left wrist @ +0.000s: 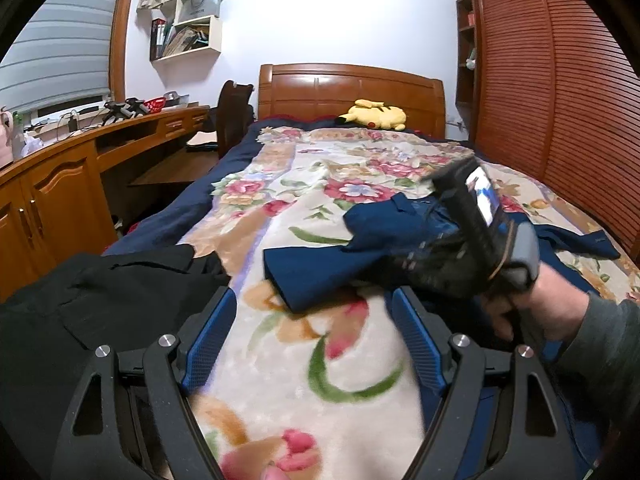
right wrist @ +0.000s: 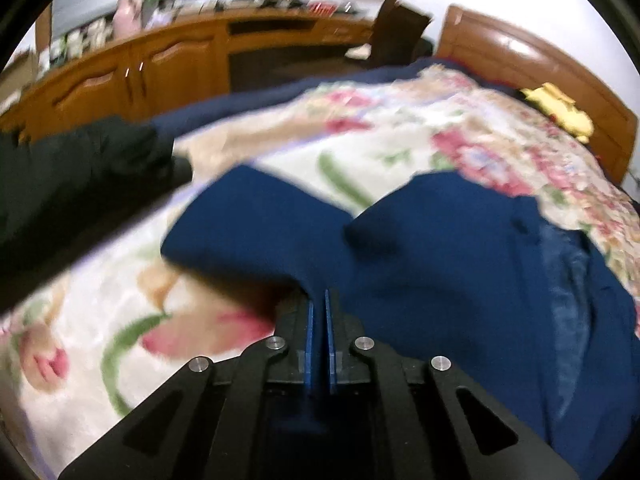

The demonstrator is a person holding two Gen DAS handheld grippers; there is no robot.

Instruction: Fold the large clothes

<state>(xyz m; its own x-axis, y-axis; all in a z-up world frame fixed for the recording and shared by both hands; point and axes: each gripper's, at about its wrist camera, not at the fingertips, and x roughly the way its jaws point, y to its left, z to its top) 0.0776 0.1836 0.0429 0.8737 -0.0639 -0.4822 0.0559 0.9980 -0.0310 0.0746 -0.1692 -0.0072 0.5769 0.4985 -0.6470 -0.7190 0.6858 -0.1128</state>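
A: Progress? Navy garment (right wrist: 420, 256) lies rumpled on the bed's floral blanket (left wrist: 304, 344), no fold made yet, I judge.

B: Agreed. Right gripper (right wrist: 319, 312) jaws clenched on its near edge. Left gripper (left wrist: 316, 332) jaws released, empty. Black garment (left wrist: 100, 292) waits at left, untouched.
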